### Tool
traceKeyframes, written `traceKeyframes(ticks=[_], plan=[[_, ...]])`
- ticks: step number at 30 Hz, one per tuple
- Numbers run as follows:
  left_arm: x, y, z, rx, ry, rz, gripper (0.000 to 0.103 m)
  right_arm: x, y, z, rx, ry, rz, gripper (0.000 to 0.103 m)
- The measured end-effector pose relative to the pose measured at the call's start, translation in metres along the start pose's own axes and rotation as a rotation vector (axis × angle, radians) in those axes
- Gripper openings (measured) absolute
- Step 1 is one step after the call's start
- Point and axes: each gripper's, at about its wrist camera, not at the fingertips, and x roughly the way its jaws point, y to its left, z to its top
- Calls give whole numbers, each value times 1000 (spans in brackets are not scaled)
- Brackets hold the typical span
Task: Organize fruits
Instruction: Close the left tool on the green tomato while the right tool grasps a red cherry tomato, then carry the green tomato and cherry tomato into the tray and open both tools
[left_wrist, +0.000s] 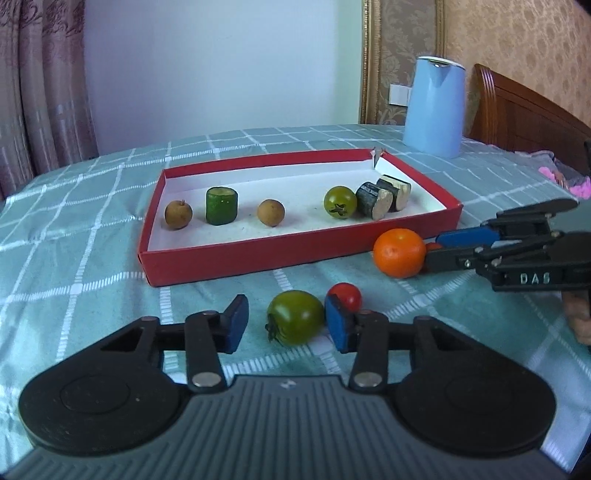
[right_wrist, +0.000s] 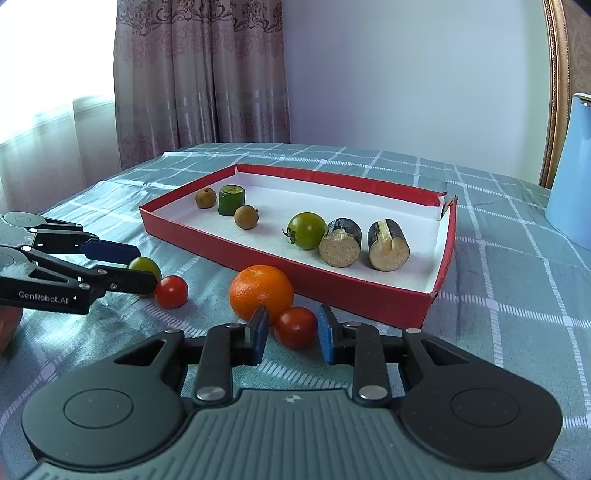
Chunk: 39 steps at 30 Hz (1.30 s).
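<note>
A red box (left_wrist: 258, 254) (right_wrist: 354, 291) holds two brown longans, a green cucumber piece (left_wrist: 221, 205), a green tomato (left_wrist: 340, 202) and two dark cut stalk pieces (right_wrist: 364, 242). On the cloth in front of it lie an orange (left_wrist: 399, 252) (right_wrist: 260, 291), two red cherry tomatoes and a green tomato (left_wrist: 295, 316) (right_wrist: 144, 266). My left gripper (left_wrist: 286, 323) (right_wrist: 142, 264) is open around the loose green tomato; a red tomato (left_wrist: 345, 295) (right_wrist: 171, 291) lies just beyond its right finger. My right gripper (right_wrist: 291, 334) (left_wrist: 432, 247) is open around the other red tomato (right_wrist: 295, 326), beside the orange.
A light blue kettle (left_wrist: 436, 107) (right_wrist: 572, 184) stands behind the box on the right. The table has a teal checked cloth (left_wrist: 92, 258). Curtains hang at the back left, a wooden headboard (left_wrist: 524, 110) stands at the right.
</note>
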Motion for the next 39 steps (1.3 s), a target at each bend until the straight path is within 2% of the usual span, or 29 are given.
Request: traceKeyframes(ticks=[3,11,18,23,30,39], plan=[[0,-5,0,19,-7,23,41,1,1,0,-11,2,-6,28],[-1,-4,-2,-15,-5,25,41,1,4,1,-37,2,-18,28],[4,-5,3,-27,-3,56,43,3,7,3,-75,9,-19,29],[1,-10,2,-7,-7,54,31,0,6,1,-58,-1,-23,25],[-7,-21,-5,29,-27,92,29,-5,2,1,-33,-27,-34,24],[-22,-16,4,-21,-109,108,29,-18,2,9,-28,-104,-66,24]])
